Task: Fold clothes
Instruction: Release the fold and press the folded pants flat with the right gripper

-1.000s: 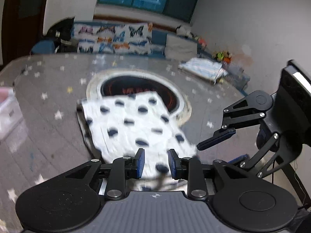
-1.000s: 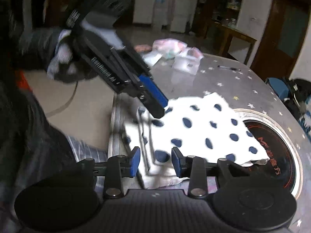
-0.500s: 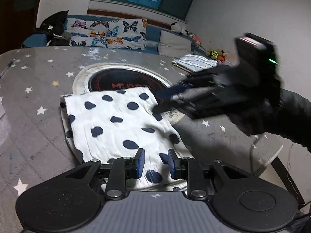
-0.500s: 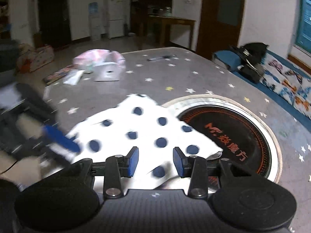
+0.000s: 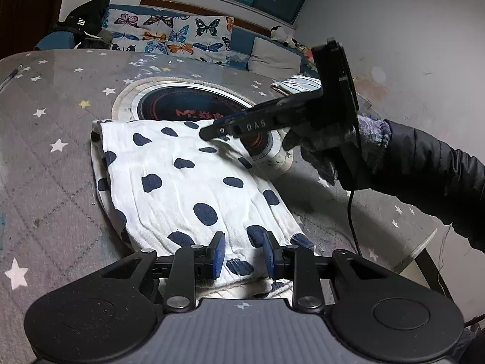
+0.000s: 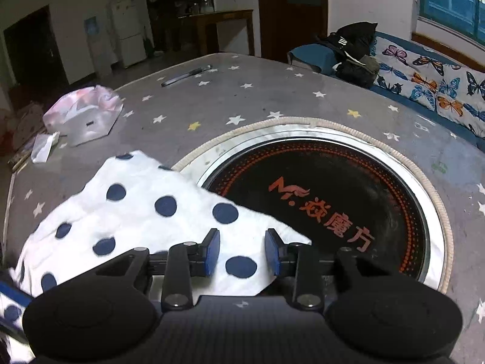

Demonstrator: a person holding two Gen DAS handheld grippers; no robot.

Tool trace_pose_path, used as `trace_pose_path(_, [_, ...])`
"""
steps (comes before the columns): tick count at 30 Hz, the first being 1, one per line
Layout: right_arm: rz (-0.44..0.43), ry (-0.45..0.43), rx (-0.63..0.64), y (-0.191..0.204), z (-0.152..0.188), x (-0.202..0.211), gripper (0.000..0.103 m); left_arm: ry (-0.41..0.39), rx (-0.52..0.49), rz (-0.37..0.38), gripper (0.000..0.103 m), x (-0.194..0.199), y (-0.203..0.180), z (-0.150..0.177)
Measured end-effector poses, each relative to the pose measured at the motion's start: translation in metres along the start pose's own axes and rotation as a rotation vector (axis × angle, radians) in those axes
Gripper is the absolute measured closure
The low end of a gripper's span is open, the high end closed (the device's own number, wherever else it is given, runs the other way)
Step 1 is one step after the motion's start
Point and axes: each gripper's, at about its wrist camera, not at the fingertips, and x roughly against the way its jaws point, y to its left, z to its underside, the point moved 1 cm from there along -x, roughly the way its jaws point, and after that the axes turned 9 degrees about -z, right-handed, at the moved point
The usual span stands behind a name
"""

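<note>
Folded polka-dot cloth [image 5: 182,179] on starry table [image 5: 45,151], left gripper [image 5: 241,254] parted over its 6 o'clock edge, right gripper [image 6: 241,256] parted above its far corner, gloved hand [image 5: 327,148] visible only left view, pen [image 6: 186,75] at 11 o'clock only right view.

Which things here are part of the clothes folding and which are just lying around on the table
Part of the job:
polka-dot garment
left gripper, open, at its near edge
right gripper, open, at its far corner

Just lying about:
pen
plastic bag
striped folded cloth
round burner plate set in the table, partly under the garment
</note>
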Motion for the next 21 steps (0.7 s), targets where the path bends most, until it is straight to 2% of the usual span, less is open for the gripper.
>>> trace_pose_path(3, [-0.010,-0.017,0.039,0.011,-0.010,0.006,0.070,-0.005,0.004,0.002,0.068,0.002,0.000,-0.001])
trace_pose_path(5, [-0.049,-0.017,0.060,0.021,-0.019,0.007,0.070,-0.007,0.005,0.003,0.066,0.003,-0.001,-0.001])
trace_pose_path(12, [-0.168,0.050,0.199,0.070,-0.040,-0.027,0.071,-0.009,0.023,0.006,0.065,0.002,0.000,0.001])
trace_pose_path(21, [-0.174,0.115,0.268,0.091,-0.056,-0.073,0.073,-0.007,0.034,0.015,0.063,0.001,0.000,0.003])
